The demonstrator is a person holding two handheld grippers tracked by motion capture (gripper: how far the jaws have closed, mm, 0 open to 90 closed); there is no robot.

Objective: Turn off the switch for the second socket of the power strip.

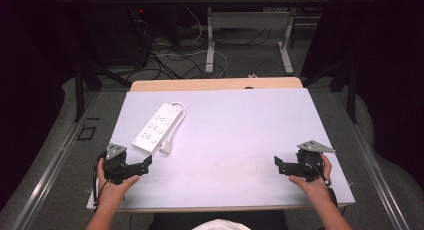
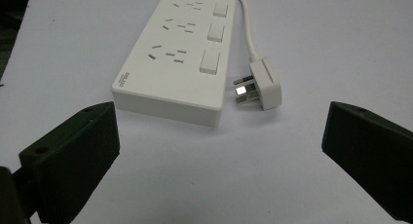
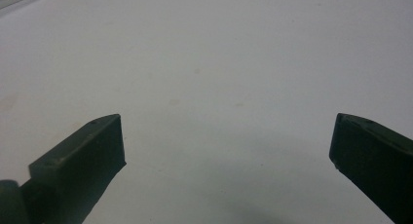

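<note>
1. I have nothing in hand yet: the left gripper (image 1: 148,163) sits at the near left of the pale grey tabletop (image 1: 240,135) with its jaws spread wide and nothing between them.
2. The right gripper (image 1: 276,163) rests at the near right, jaws equally released; ahead of it in the right gripper view lies bare table surface.
3. The thing I judge to be in play is the white plastic three-socket power strip (image 1: 156,127), lying flat on the left half of the table, running from near-left to far-right, just beyond my left gripper.
4. Its white cord (image 2: 248,34) loops from the far end back to the white flat plug (image 2: 263,83), which lies loose on the table just right of the strip's near end, metal prongs (image 2: 242,91) pointing toward the strip, not touching it as far as I can tell.
5. My read: the work is at its start. Nothing is gripped or plugged in; all three sockets are vacant.
6. Left to do, I judge: close in with the left gripper, which is already aimed at the strip and plug.
</note>
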